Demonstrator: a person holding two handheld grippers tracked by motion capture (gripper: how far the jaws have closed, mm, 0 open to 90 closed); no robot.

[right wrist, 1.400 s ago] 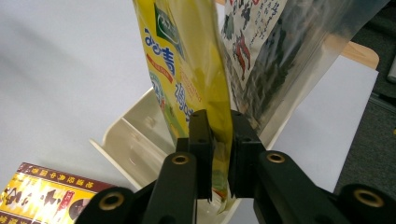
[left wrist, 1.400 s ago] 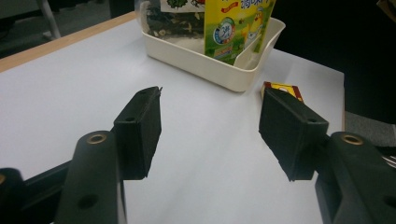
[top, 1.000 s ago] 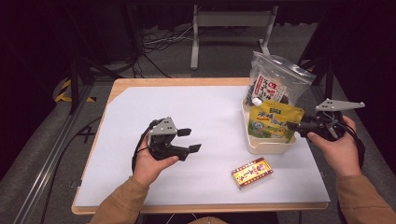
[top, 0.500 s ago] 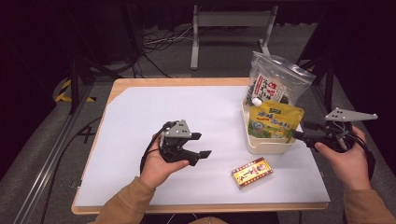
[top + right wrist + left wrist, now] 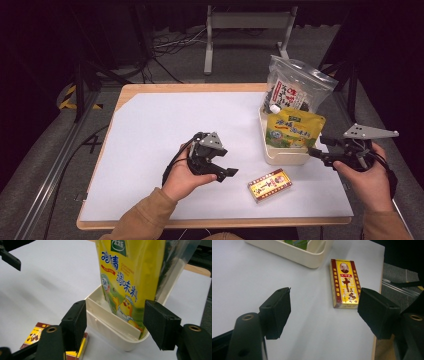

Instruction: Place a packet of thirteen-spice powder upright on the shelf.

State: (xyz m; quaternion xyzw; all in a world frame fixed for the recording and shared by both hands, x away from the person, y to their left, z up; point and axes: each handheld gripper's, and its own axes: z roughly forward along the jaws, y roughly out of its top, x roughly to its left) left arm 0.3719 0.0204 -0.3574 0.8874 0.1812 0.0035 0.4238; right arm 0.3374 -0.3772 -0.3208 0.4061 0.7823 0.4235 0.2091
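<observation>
Two grippers, both empty, are working a tidy-up of packets into the cream tray [image 5: 285, 156] at the right of the worktop [image 5: 150, 130]. The yellow pouch [image 5: 294, 131] already stands upright in the tray's near compartment, with the clear bag [image 5: 295, 90] upright behind it. The small red-and-yellow box [image 5: 270, 184] lies flat on the worktop, just beside the tray's near corner and not touching it — by my reading the next thing to go in.

The left gripper [image 5: 227, 170] points toward that box; in the left gripper view the box [image 5: 344, 283] lies ahead of the wide-spread fingers [image 5: 277, 311], nearer the right-hand one, with bare worktop between them. The right gripper [image 5: 317, 154] sits just off the tray's right side, its fingers [image 5: 75, 321] well apart with the tray's end and the foot of the pouch [image 5: 122, 285] ahead of them, nothing gripped.

Next the left gripper must close the gap, straddle the box across its narrow width, and squeeze.

Since a second ago the left hand has slid right toward the box, the right hand has drawn back from the pouch to the tray's outer side, and both sets of fingers have just been opening — with nothing between them.
</observation>
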